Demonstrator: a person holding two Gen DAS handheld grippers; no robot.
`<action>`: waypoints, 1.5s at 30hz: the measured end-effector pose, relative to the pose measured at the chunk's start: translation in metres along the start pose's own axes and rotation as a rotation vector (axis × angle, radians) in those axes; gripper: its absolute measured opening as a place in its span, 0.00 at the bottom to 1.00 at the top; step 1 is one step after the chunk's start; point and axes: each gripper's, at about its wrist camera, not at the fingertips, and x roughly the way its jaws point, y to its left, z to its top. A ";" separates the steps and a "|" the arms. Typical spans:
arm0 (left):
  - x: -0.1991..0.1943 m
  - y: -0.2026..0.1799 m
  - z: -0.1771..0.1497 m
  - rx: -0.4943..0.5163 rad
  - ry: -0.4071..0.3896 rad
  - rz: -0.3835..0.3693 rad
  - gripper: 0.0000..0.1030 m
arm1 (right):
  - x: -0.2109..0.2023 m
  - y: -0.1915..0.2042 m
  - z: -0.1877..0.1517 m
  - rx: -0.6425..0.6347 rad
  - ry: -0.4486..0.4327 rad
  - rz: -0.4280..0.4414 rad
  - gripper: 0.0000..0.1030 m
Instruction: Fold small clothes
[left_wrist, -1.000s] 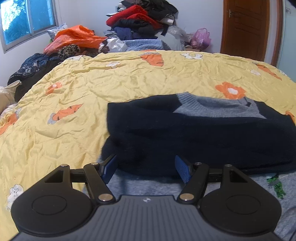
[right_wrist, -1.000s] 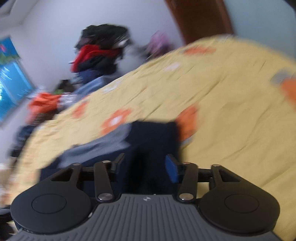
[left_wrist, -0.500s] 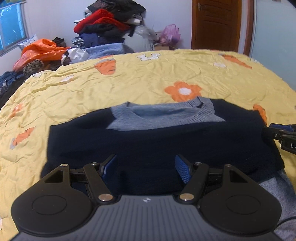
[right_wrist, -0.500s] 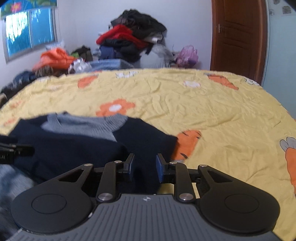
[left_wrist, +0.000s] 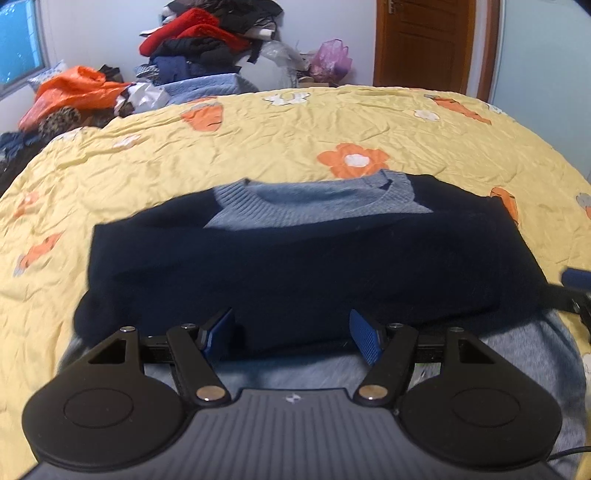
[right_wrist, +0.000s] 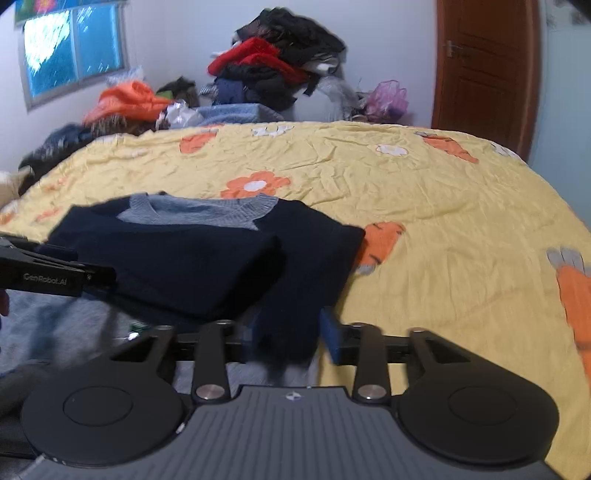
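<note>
Left wrist view puts your left gripper (left_wrist: 291, 334) low over the near edge of the sweater (left_wrist: 295, 266), its jaws standing wide apart with dark knit between them but the pads not pressing on it. The sweater lies on the quilt (left_wrist: 258, 140), collar (left_wrist: 314, 199) away from you, with its sides already turned in over the body and a grey part showing at the near end under both claws.

Your right gripper (right_wrist: 286, 334) sits at the sweater's near right corner, where a dark flap of knit (right_wrist: 284, 332) hangs between the pads; the jaws are opening, and the blur there keeps me from saying whether the pads are quite clear of the cloth. I read this as the release after a side fold, with the crosswise fold not yet made.

For the next move you likely need both claws on the near edge, one toward each corner, closing through all layers so the tucked sides do not slip out, then a level carry toward the collar.

The quilt is yellow, crinkled and soft, printed with orange flowers and carrots, so expect cloth to drag on it. Beyond the bed you have a heap of clothes (right_wrist: 280, 70), orange bags (right_wrist: 125, 99), a window (right_wrist: 74, 48) and a brown door (right_wrist: 484, 66).
</note>
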 end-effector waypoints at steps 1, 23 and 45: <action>-0.003 0.004 -0.004 -0.009 0.001 0.002 0.66 | -0.005 0.003 -0.007 0.029 -0.016 0.011 0.59; -0.063 0.046 -0.061 -0.102 0.001 -0.009 0.67 | -0.025 0.110 -0.077 -0.226 -0.261 -0.509 0.75; -0.125 0.080 -0.147 -0.079 -0.008 0.015 0.72 | -0.118 0.048 -0.098 0.162 -0.046 -0.075 0.80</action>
